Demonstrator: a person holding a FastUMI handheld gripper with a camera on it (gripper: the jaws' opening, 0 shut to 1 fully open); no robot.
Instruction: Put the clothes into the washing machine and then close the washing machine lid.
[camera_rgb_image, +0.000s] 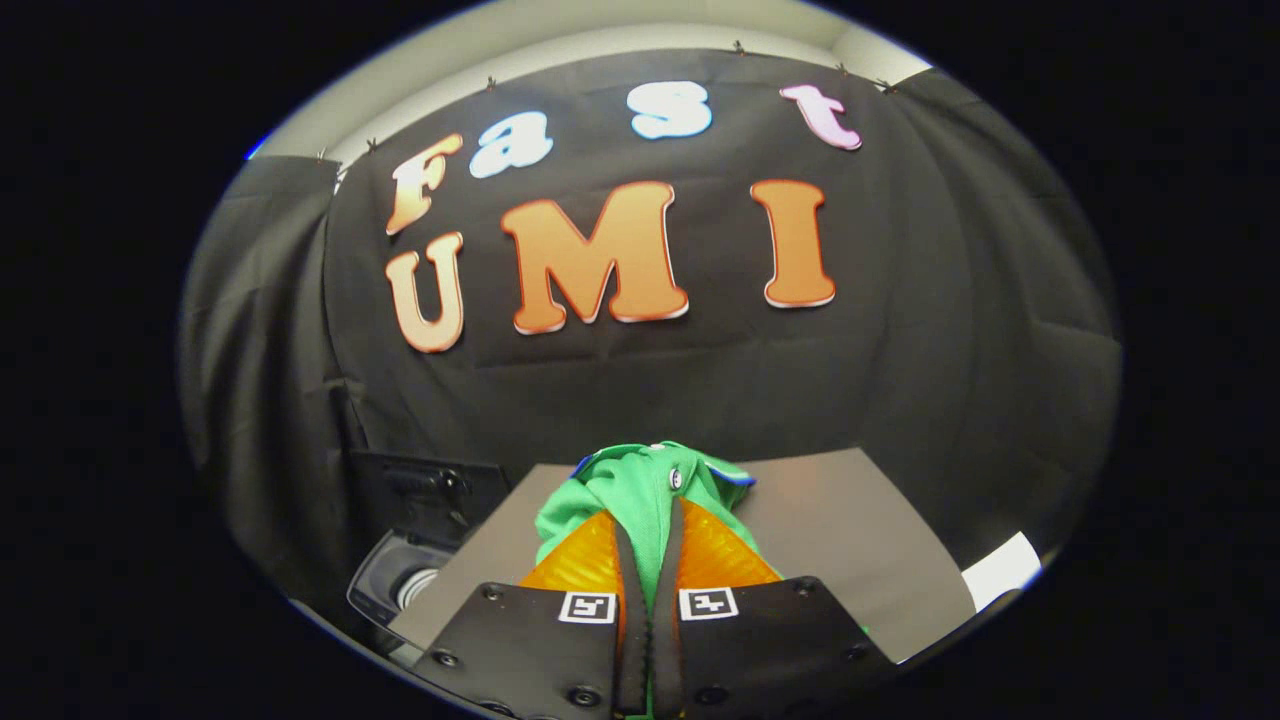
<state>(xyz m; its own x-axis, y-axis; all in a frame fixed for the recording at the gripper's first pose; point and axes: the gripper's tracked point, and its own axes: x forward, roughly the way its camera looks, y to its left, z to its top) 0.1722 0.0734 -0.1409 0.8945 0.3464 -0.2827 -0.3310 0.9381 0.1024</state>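
A green garment (640, 485) with a blue-and-white collar edge and a small button is pinched between my two fingers, bunched up around and just beyond their tips. My gripper (650, 530) is shut on it and holds it lifted above a grey tabletop (840, 520). Off to the left of the fingers, lower down, stands the washing machine (400, 585) with its dark lid (430, 490) raised and the round drum opening showing beneath it. The garment's lower part is hidden behind the fingers.
The grey table surface spreads out to the right of the fingers, with a white patch (1005, 565) at its far right corner. Black cloth walls close the booth behind and on both sides.
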